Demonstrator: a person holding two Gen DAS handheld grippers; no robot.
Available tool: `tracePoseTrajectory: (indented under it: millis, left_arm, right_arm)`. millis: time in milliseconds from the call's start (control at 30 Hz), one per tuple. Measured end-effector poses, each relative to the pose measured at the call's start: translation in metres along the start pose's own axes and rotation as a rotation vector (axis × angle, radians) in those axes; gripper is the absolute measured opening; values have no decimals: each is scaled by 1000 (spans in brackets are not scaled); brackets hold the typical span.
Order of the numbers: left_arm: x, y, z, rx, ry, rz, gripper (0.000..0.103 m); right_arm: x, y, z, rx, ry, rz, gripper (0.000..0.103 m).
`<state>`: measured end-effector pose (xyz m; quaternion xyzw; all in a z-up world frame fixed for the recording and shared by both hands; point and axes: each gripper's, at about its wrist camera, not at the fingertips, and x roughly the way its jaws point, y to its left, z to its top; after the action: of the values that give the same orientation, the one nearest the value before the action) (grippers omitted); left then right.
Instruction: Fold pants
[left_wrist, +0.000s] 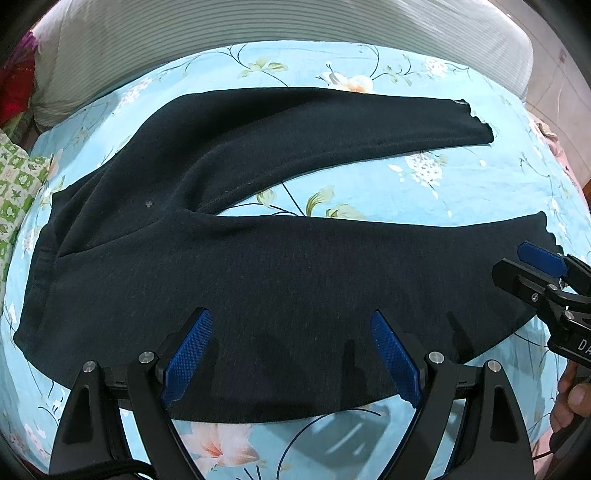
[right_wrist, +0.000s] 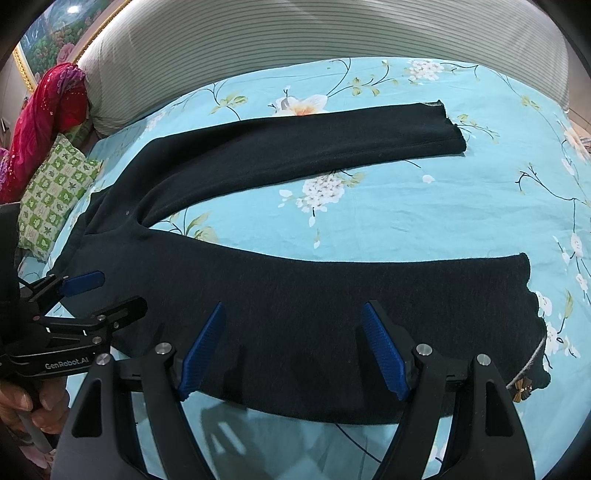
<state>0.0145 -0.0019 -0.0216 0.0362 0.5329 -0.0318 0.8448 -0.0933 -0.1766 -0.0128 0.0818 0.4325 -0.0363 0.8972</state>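
Dark pants (left_wrist: 258, 266) lie flat on the floral blue bedsheet (left_wrist: 461, 184), legs spread toward frame right, waist at left. Left gripper (left_wrist: 291, 354) hovers at bottom centre over the near leg, fingers spread wide, nothing grasped. Right gripper (right_wrist: 291, 347) likewise released, bottom centre, above the same leg.

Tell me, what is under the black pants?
The black pants lie spread out on a blue flowered bedsheet. The sheet shows all around them and between the two legs. Whatever sits directly under the dark cloth is covered, so I cannot see it.
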Motion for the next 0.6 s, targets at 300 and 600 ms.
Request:
tracePoseTrajectory:
  millis: [300, 600]
  left_arm:
    - [5, 1, 6, 8, 12, 2, 88]
    - [7, 4, 35, 32, -7, 12, 88]
  right_arm:
    - [1, -2, 5, 5, 7, 8, 77]
    - [4, -12, 23, 15, -1, 14, 77]
